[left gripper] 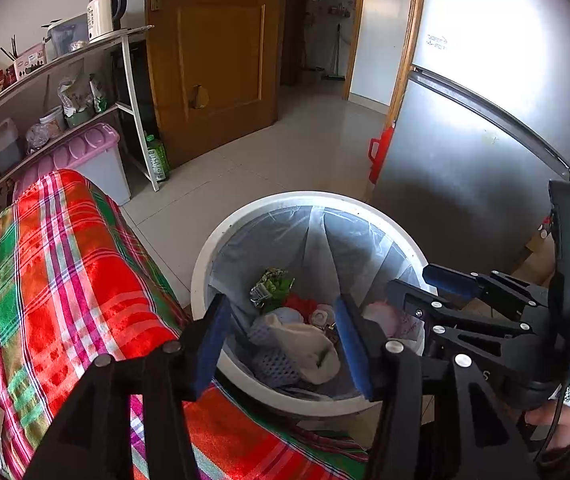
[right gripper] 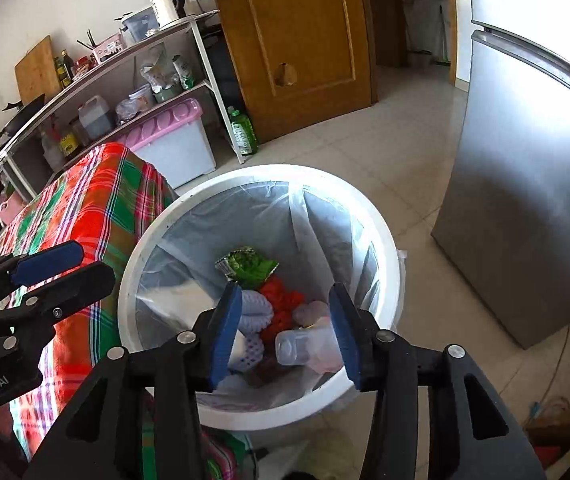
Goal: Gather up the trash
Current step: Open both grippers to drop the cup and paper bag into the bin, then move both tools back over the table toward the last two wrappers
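A white trash bin [left gripper: 205, 264] [right gripper: 137, 248] with a clear liner stands on the floor beside a table draped in plaid cloth. Inside lie a green wrapper [left gripper: 271, 284] [right gripper: 249, 266], a red net [right gripper: 281, 306], white foam nets [left gripper: 275, 364] [right gripper: 255, 308], a cream wad [left gripper: 309, 350] and a clear plastic bottle [right gripper: 301, 350]. My left gripper [left gripper: 281, 340] [right gripper: 73, 272] hangs over the bin's near rim, open, nothing pressed between its blue pads. My right gripper [right gripper: 285, 328] [left gripper: 425, 286] also hovers over the bin, open, with the bottle seen below between its fingers.
The plaid-covered table [left gripper: 65, 280] [right gripper: 97, 200] touches the bin's left side. A silver fridge [left gripper: 485, 140] [right gripper: 533, 200] stands to the right. Behind are a shelf rack [left gripper: 85, 80], a lilac-lidded box [left gripper: 97, 156], a green bottle [right gripper: 243, 130] and a wooden door [left gripper: 221, 48].
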The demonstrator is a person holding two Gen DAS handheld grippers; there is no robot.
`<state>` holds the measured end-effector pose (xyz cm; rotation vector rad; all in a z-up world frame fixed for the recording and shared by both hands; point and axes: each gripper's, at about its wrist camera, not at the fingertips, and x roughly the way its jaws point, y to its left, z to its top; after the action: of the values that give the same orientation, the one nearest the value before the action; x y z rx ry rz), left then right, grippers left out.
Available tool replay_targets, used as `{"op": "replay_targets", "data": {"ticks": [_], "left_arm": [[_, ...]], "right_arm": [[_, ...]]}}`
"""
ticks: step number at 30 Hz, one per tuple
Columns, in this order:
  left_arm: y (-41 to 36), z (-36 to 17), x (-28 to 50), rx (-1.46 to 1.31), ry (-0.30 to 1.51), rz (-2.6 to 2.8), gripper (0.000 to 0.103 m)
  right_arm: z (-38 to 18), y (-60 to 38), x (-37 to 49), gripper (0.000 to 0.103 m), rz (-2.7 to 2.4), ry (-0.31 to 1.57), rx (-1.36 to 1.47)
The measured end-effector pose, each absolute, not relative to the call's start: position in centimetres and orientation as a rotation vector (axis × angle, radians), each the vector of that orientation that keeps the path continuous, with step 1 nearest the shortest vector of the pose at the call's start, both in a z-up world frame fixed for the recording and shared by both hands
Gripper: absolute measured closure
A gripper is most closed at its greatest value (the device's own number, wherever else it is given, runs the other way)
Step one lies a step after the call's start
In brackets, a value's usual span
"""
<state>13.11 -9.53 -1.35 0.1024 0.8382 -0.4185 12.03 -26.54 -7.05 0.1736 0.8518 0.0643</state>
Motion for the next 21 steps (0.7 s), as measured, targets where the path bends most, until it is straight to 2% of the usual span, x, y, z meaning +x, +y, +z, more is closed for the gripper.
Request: {"op": "replay_targets", "data": {"ticks": [9,21], "left_arm": [[-8.5,-0.6,12.2,0.080,0.822,-0.411,0.039],[-4.2,1.7,9.0,0.046,0.758,-0.360,0.034]], "right_arm": [[-6.2,-26.4,11.2,0.054,0.063,0.826,0.184],[-3.7,-24.5,8.9,0.053,0.092,0.760,0.177]]}}
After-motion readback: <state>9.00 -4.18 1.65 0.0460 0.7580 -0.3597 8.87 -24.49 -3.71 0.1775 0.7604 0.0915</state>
